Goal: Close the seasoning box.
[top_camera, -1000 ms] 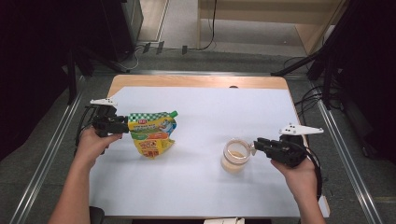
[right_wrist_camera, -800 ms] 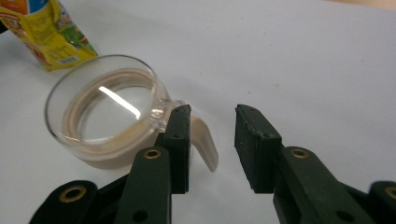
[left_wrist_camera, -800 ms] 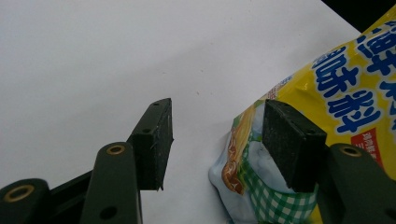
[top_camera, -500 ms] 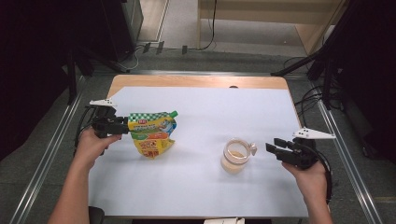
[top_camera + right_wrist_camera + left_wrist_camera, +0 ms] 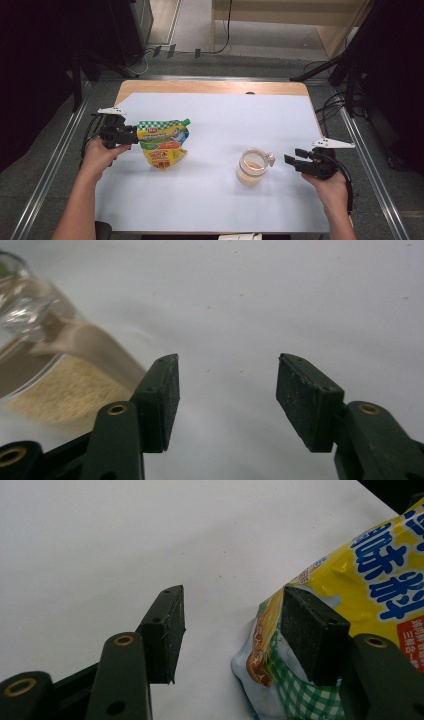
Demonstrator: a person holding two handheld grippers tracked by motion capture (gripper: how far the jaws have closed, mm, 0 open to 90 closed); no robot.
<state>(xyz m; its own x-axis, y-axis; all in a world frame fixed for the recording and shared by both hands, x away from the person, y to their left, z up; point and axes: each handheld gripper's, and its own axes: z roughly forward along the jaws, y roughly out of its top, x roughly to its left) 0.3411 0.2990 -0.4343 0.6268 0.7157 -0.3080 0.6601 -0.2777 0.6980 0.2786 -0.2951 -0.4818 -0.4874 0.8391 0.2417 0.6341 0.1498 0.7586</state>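
A yellow and green spouted pouch [image 5: 162,142] lies flat on the white table sheet [image 5: 225,115] at the left. My left gripper [image 5: 131,136] sits at its left end, open. In the left gripper view the pouch [image 5: 370,580] has its corner by the right-hand jaw, and the left gripper [image 5: 230,625] has bare sheet across the rest of its gap. A clear glass jar [image 5: 251,166] with tan grains in its bottom stands right of centre. My right gripper [image 5: 292,156] is just to its right, apart from it. Its jaws have just been opening, with nothing between them. The jar [image 5: 60,385] lies to the left of my right gripper [image 5: 227,390].
The sheet covers a wooden table [image 5: 210,87] whose bare edge shows at the back. Metal rails [image 5: 365,150] run along both sides of the table. Cables and dark stands lie on the floor beyond.
My right gripper has drawn back to the right, away from the jar's handle, and its jaws have spread apart. The jar stays in place. The left gripper and pouch have not moved.
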